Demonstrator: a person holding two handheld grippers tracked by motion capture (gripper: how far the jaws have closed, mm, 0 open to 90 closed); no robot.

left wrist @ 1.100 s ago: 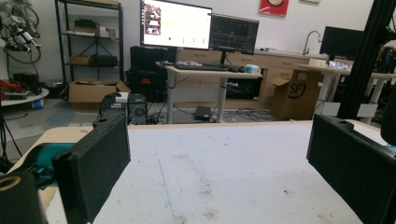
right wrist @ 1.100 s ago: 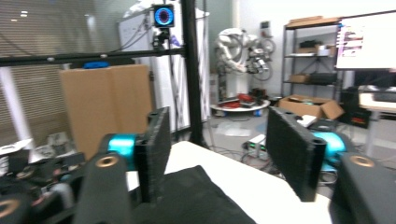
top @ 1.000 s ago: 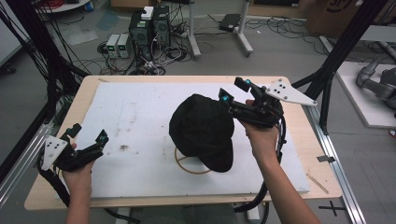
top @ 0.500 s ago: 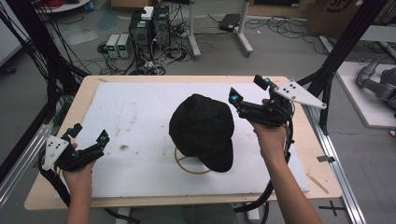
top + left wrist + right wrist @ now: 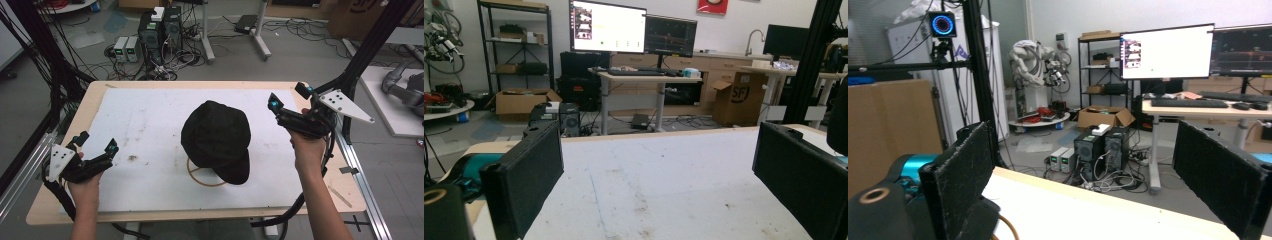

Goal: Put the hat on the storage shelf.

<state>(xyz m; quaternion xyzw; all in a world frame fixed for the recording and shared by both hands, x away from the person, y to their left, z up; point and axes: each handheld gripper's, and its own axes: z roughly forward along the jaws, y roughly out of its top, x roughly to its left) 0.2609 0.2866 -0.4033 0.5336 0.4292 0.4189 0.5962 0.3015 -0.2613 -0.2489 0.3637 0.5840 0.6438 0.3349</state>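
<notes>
A black cap (image 5: pixel 217 135) sits on a wooden ring stand (image 5: pixel 200 177) in the middle of the white table top (image 5: pixel 140 120). My right gripper (image 5: pixel 288 96) is held to the right of the cap, clear of it, near the table's right edge. Its jaws have just been opening and stand open with nothing between them (image 5: pixel 1088 175). My left gripper (image 5: pixel 97 141) rests near the front left corner, open and empty (image 5: pixel 659 165), pointing across the table. The cap's edge (image 5: pixel 839 120) shows at the right border of the left gripper view.
Black frame posts (image 5: pixel 365 55) rise beside the table's right and left sides. Computer boxes and cables (image 5: pixel 160 30) lie on the floor beyond the far edge. A grey robot arm (image 5: pixel 405 92) lies on a platform to the right.
My right gripper has drawn away from the cap's right side toward the table's right edge, and its jaws have spread. The left gripper and the cap have stayed put.
</notes>
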